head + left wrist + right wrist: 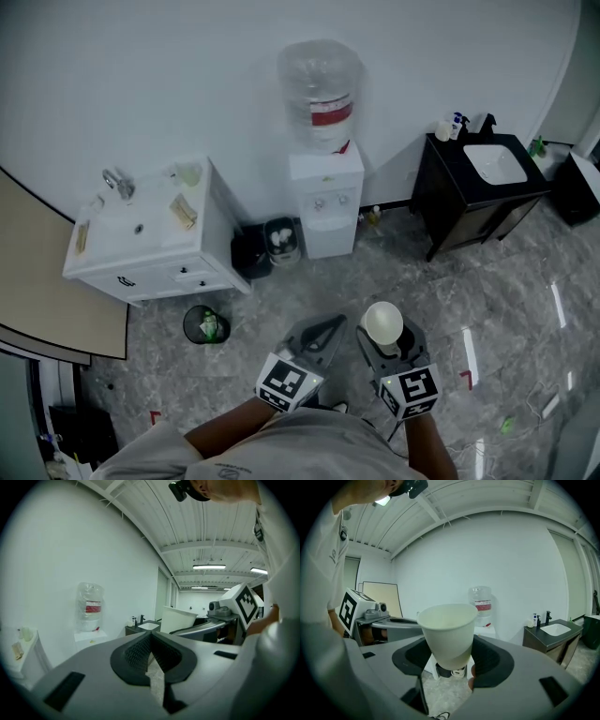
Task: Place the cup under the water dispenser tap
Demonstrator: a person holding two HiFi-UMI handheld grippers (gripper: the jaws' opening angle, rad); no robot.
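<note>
Count: 1 cup (pixel 382 321), 1 water dispenser (pixel 325 202), 1 bottle (pixel 320 94) on it. 2 sink units: white sink cabinet (pixel 150 234), black sink cabinet (pixel 483 192). 2 round bins: dispenser-side bin (pixel 281 241), open-floor bin (pixel 206 324). 2 grippers: left gripper (pixel 330 323), right gripper (pixel 382 334).

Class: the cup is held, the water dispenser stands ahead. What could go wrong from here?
1. The right gripper grips the paper cup low on its tapered wall; it may slip or crush.
2. The tap recess of the water dispenser looks narrow, so the rim could knock it and tip.
</note>
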